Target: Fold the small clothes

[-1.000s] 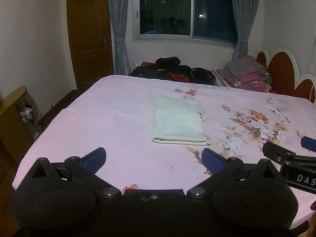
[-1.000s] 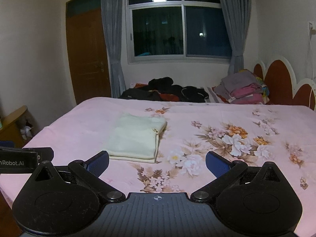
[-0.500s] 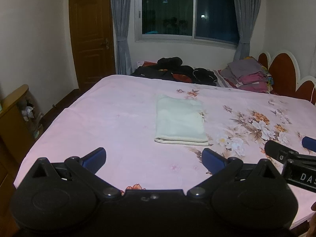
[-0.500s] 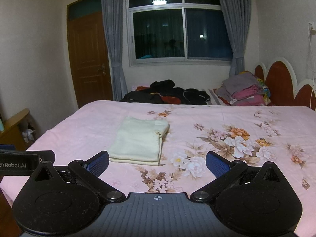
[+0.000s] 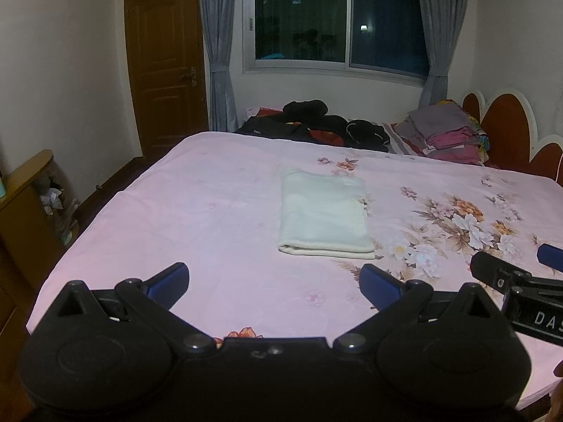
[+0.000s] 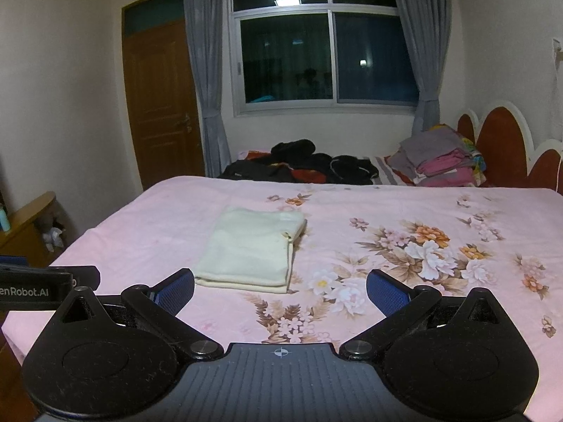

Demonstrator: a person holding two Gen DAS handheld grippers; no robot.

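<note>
Pink flowery bed holds a folded pale cloth; left gripper and right gripper both gape wide, holding nothing; labels read "DAS" and "enRobot.AI".

Pale cream garment, folded into a neat flat rectangle, on the pink floral bedsheet

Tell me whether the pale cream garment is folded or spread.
Folded: the pale cream garment lies as a neat rectangle, stacked layers showing at its near edge.
</note>
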